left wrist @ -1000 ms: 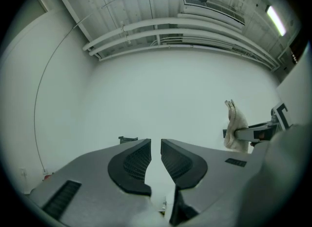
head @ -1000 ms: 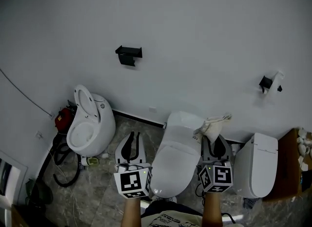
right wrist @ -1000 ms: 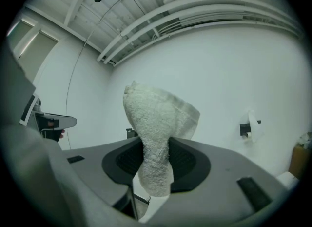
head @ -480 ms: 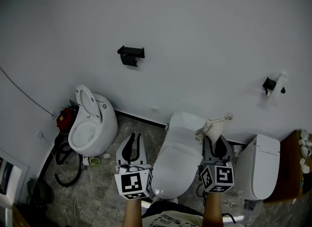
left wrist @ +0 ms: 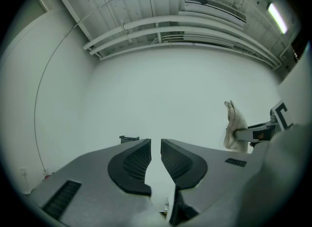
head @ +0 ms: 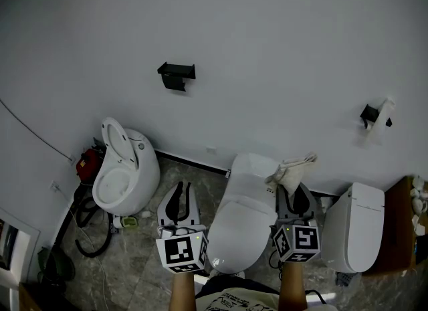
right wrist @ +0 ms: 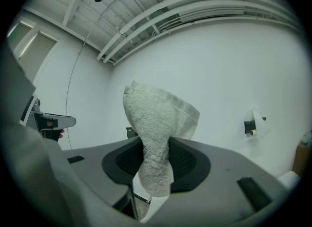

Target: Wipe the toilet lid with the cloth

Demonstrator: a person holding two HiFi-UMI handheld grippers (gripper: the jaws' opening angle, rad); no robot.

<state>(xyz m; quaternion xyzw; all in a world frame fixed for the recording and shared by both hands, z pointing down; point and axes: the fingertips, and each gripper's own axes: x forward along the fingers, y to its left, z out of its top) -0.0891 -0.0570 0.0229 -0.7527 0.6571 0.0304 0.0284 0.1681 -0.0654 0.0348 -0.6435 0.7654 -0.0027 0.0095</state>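
A white toilet with its lid (head: 235, 228) down stands in the middle of the head view, below me. My right gripper (head: 295, 190) hovers beside the toilet's right side, shut on a pale terry cloth (head: 292, 169) that sticks up past the fingertips. The right gripper view shows the cloth (right wrist: 157, 116) pinched between the right gripper's (right wrist: 156, 144) dark pads. My left gripper (head: 181, 186) hangs over the floor left of the toilet. Its jaws (left wrist: 156, 143) stand almost together with only a thin slit and nothing in it. The cloth (left wrist: 236, 131) also shows in the left gripper view.
A second toilet (head: 124, 177) with its seat raised stands at the left, with a red canister (head: 87, 164) and black hoses (head: 88, 226) beside it. A third white toilet (head: 358, 226) and a wooden cabinet (head: 401, 229) are at the right. Black wall holders (head: 176, 75) hang above.
Nothing of note: the head view drifts slightly, and both grippers keep their places, the right one still holding the cloth.
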